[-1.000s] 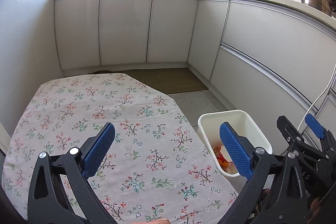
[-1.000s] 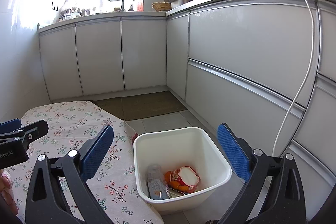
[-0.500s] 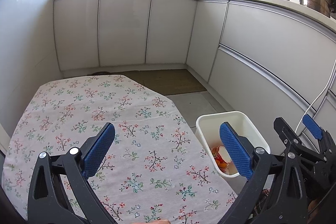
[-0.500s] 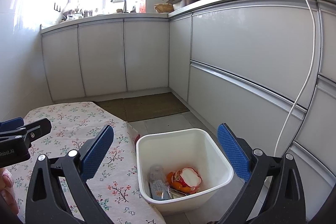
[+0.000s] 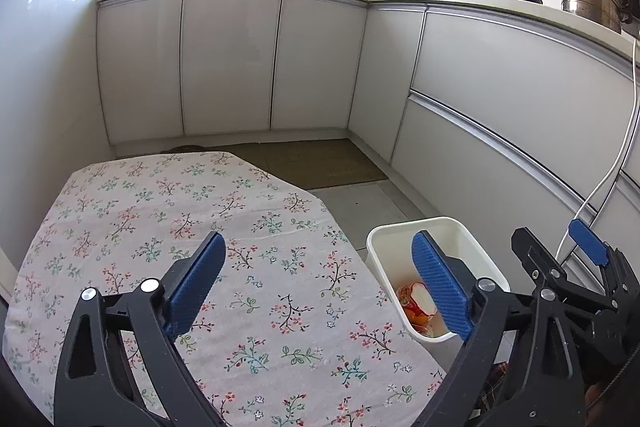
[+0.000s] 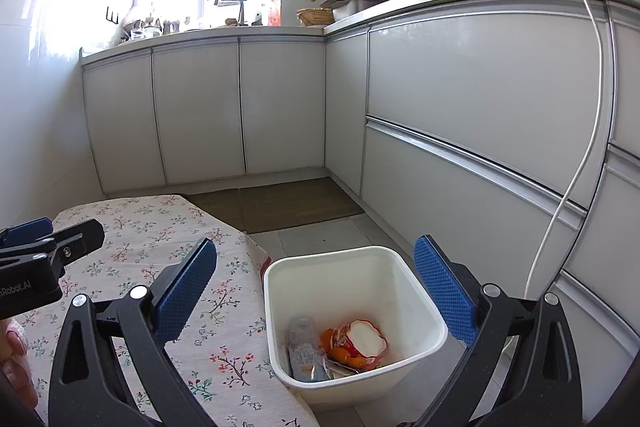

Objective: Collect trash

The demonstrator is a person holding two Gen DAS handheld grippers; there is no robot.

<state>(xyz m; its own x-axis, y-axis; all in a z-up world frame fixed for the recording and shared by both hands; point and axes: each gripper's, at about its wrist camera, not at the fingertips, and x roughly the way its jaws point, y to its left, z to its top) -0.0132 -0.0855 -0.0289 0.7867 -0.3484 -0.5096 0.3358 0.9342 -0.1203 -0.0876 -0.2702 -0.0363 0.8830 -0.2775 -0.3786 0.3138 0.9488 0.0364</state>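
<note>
- The white kitchen cabinets (image 5: 228,63) run along the back and right walls.
- The bench (image 5: 168,211) has a cloth with little flowers on it.
- A brown mat (image 5: 316,163) lies on the floor behind the bench.
- The white trash bin (image 6: 404,279) stands on the floor, just beside the bench's right edge.
- The left hand-held gripper (image 5: 316,283) hangs over the bench's right side. Its blue pads are wide apart and hold nothing.
- The right hand-held gripper (image 6: 316,287) hangs above the bin. Its blue pads are wide apart and hold nothing too.
- The trash is in the bottom of the bin: a clear plastic bottle (image 6: 304,347), and beside it a red and white wrapper (image 6: 362,341) with an orange piece (image 6: 334,345).
</note>
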